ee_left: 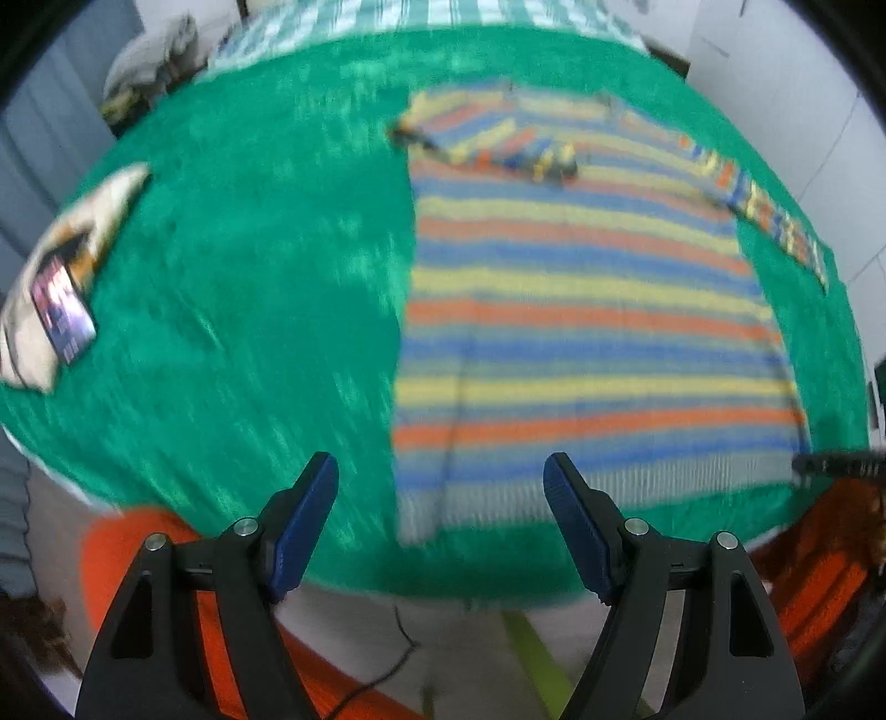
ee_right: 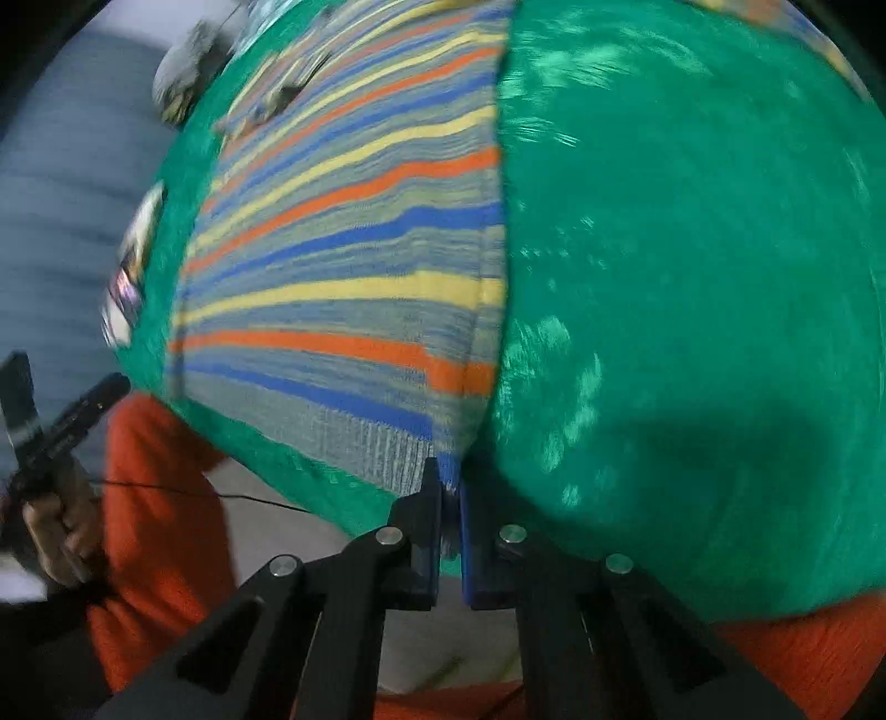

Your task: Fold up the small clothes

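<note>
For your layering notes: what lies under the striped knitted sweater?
The fuzzy green blanket lies under the striped knitted sweater, showing on every side. Whatever the blanket covers is hidden.

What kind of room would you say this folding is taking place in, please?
Probably a bedroom at home: a striped sweater lies on a green fleece blanket, a checked cover lies beyond, and a phone rests at the side.

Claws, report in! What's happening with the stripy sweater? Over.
Left claw open, empty. Right claw shut on striped knit sweater hem corner. Sweater flat on green fuzzy cloth. Nothing blocking.
</note>
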Demonstrator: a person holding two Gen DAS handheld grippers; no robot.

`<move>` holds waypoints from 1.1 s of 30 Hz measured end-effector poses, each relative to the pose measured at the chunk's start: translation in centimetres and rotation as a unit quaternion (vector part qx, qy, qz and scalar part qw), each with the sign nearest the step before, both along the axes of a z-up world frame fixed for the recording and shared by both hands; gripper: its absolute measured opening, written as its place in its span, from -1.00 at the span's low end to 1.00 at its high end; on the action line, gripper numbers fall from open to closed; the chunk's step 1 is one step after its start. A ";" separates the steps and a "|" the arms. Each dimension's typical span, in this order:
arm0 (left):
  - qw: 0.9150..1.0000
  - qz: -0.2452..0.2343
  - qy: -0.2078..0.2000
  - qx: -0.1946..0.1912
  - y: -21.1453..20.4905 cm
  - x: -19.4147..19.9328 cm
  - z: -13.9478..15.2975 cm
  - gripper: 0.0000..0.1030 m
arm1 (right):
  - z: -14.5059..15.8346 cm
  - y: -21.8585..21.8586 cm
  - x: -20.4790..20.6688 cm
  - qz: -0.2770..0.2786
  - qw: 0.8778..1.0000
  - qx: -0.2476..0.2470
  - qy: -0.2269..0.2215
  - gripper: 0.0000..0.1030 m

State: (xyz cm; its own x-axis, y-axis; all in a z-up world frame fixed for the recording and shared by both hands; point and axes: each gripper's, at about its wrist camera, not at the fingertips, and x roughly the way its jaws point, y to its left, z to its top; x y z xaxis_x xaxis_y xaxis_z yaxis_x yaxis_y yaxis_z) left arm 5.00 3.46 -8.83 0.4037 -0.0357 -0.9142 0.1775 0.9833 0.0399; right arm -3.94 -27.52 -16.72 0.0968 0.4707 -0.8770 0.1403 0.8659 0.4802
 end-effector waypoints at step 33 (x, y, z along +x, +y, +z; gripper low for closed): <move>0.949 0.303 -0.031 -0.085 21.0 25.4 -4.3 -0.92 | 7.0 1.3 -1.7 -0.103 0.974 -0.076 -0.185 0.18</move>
